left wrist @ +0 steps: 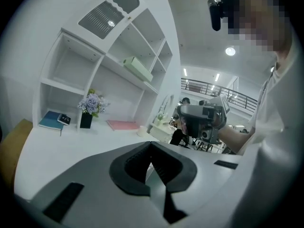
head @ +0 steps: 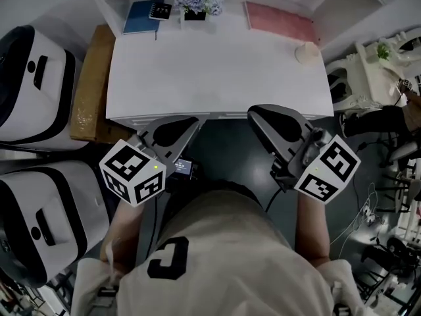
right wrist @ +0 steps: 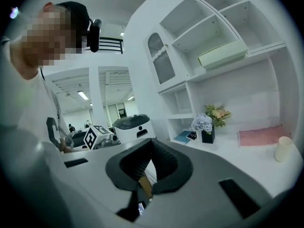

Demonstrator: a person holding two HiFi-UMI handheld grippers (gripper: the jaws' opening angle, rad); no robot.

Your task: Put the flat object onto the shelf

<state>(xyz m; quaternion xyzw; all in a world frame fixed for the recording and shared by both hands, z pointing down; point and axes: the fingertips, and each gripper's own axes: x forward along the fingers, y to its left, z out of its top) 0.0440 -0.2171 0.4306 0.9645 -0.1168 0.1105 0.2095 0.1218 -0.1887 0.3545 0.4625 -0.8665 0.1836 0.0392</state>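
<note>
A pink flat pad [head: 279, 22] lies at the back right of the white desk [head: 217, 78], and it also shows as the pink pad [left wrist: 122, 125] and the pink pad [right wrist: 262, 135] in the gripper views. A blue book [head: 140, 16] with a small black notebook on it lies at the back left. White shelves [left wrist: 95, 65] rise behind the desk; a pale green box [right wrist: 223, 54] rests on one. My left gripper [head: 193, 121] and right gripper [head: 255, 114] hover at the desk's front edge. Both are shut, with nothing between the jaws, far from the pad.
A vase of flowers [head: 197, 2] stands at the back middle. A white cup [head: 307, 52] sits near the right edge. Left of the desk are a brown cardboard box [head: 92, 84] and two white machines [head: 33, 84]. A white ornate chair [head: 368, 71] and cables lie to the right.
</note>
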